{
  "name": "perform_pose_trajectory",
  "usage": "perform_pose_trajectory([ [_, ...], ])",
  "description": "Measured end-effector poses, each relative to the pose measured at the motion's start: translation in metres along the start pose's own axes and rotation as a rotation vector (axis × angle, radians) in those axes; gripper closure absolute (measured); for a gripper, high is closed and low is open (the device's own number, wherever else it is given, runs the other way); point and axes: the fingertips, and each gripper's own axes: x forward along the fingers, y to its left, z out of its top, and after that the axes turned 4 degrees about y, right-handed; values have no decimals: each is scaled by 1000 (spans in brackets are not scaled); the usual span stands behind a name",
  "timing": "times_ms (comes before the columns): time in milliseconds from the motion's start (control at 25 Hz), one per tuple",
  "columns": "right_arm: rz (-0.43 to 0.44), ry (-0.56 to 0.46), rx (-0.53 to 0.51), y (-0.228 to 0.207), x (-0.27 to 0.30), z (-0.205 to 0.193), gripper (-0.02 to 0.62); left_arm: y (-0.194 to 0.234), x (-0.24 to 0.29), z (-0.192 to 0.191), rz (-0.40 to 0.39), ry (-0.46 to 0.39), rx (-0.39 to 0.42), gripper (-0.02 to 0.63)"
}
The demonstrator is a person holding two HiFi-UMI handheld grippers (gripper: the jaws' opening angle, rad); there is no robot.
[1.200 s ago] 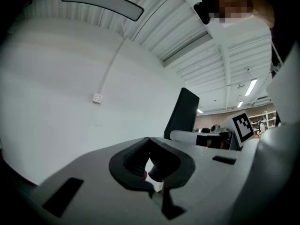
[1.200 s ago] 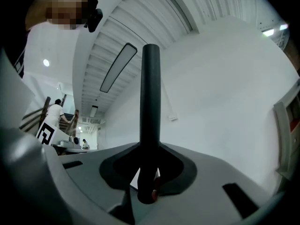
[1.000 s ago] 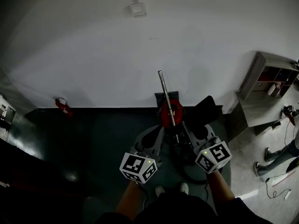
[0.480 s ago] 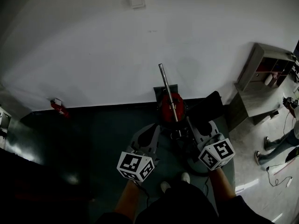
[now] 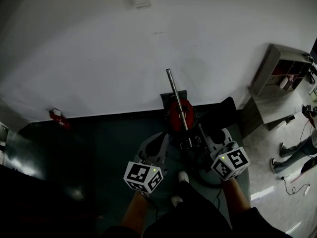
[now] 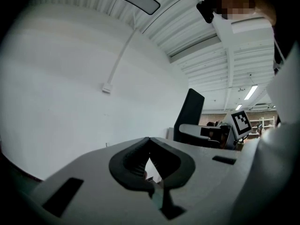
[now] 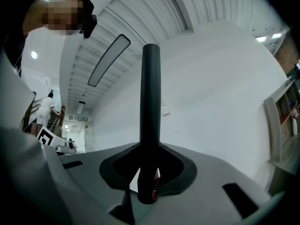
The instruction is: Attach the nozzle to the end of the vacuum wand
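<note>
Standing over a red vacuum cleaner (image 5: 180,114) on the dark floor (image 5: 99,148), the person holds a pair of tongs in each hand, each with its marker cube nearest the body. The right tongs (image 5: 192,142) is clamped on the vacuum wand (image 5: 177,102). In the right gripper view the tube (image 7: 151,102) stands upright between the two dark pads, which press on it from either side, so the jaws are held partly apart by its width. Seen from the head view, the wand is a slim silver tube that rises from the cleaner and leans a little to the left, with its free upper end bare in front of the white wall (image 5: 148,48). The left tongs (image 5: 164,139) sits just left of the cleaner, apart from the wand. In the left gripper view its pads (image 6: 149,146) meet at the tip with nothing between them. A grey shelf unit (image 5: 285,78) stands against the wall well off to the right, and another person's legs (image 5: 297,160) show near it. I cannot pick out the nozzle in any view.
</note>
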Motion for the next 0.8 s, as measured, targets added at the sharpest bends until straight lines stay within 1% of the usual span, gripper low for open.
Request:
perform_pose_trajectory([
  [400,-1,27,20,-46,62,-7,502,39,62,-3,-6,36,-19,603],
  [800,25,49,43,-98,116,-8,502,72,132,2,11,67,-24,603],
])
